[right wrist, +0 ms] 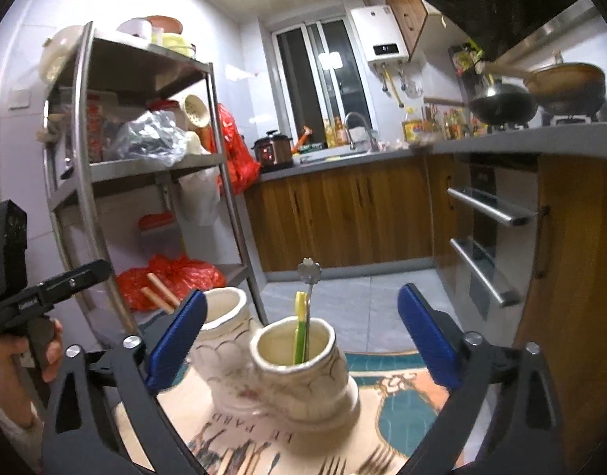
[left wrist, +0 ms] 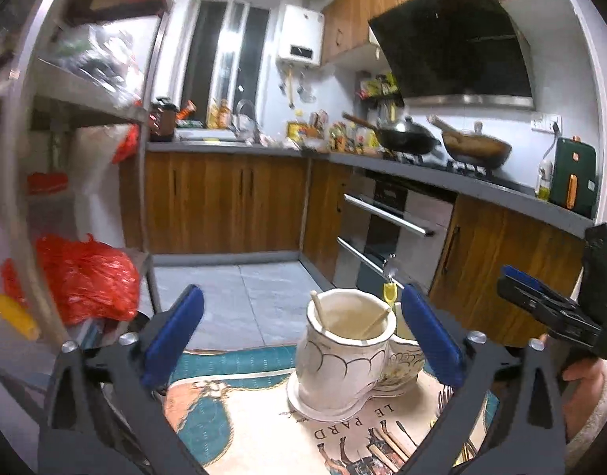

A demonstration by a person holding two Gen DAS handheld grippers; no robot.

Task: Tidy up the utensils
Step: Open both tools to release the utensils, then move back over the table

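Both claws hang empty with their blue pads spread wide: the left claw (left wrist: 303, 336) frames the twin ceramic holder (left wrist: 343, 360) at lower centre of its view, and the right claw (right wrist: 303, 340) does the same from the other side. The holder stands on the printed cloth (left wrist: 244, 415) covering the worktop. Its left-hand pot (left wrist: 339, 356) carries two wooden chopsticks (left wrist: 317, 308); the other pot (right wrist: 299, 368) carries a yellow-handled utensil (right wrist: 300, 328) and a thin metal piece with a flower-shaped top (right wrist: 309, 273).

Sorting looks partly done, between placements. Loose forks (right wrist: 335, 465) and more wooden sticks (left wrist: 386, 445) lie on the cloth at the bottom edge of both views, near the holder's base. The next move likely calls for one claw to dip toward these, close on a single handle and lift it into the matching pot.

Beyond lie a tiled floor (left wrist: 244, 297), wooden cabinets (left wrist: 224, 202), a steel shelf rack (right wrist: 145, 158) at left and woks (left wrist: 406, 134) on the stove at upper right.
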